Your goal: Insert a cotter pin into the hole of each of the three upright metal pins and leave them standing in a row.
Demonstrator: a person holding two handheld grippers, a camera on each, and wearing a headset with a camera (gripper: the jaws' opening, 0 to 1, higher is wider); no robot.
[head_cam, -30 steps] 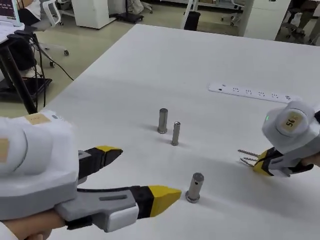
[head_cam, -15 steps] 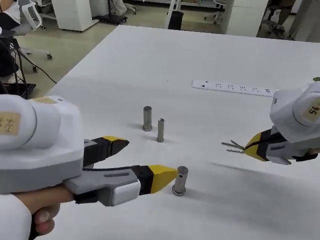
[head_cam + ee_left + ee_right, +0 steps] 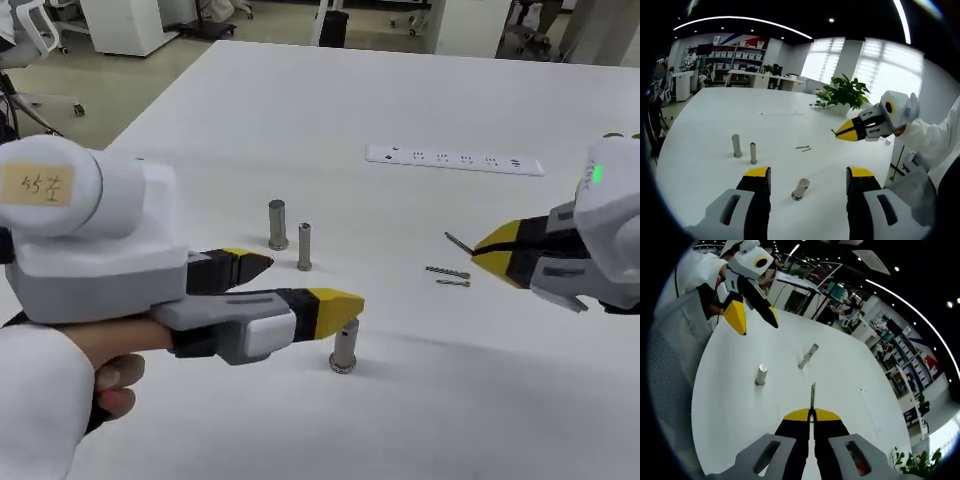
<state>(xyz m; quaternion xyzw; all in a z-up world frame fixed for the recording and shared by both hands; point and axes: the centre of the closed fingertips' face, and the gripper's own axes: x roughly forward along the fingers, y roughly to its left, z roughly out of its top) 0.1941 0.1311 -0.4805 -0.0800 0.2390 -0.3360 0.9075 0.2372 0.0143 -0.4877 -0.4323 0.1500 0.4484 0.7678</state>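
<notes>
Hanging released just beside the nearest metal pin [image 3: 343, 350], the left claw [image 3: 314, 283] is empty. Right of that pin the right claw [image 3: 482, 246] clenches one cotter pin [image 3: 457, 242], with two spares [image 3: 447, 272] on the table [image 3: 300, 130]. Behind it stand two more metal pins [image 3: 304, 246], none pinned yet, I'd say.

Tan label [image 3: 37, 186] seen stuck on rounded white housing at rear of left gripper [image 3: 310, 282], well behind yellow jaw tips. Dark handwritten marks on it read as "55", followed by one further character, too blurred to be told for certain.

Red and blue wall graphic [image 3: 747, 40] seen far beyond left gripper; any lettering too small to be read.

Power strip [image 3: 455, 160] lain on counter [image 3: 300, 110], well beyond left gripper; any print on it not legible.
</notes>
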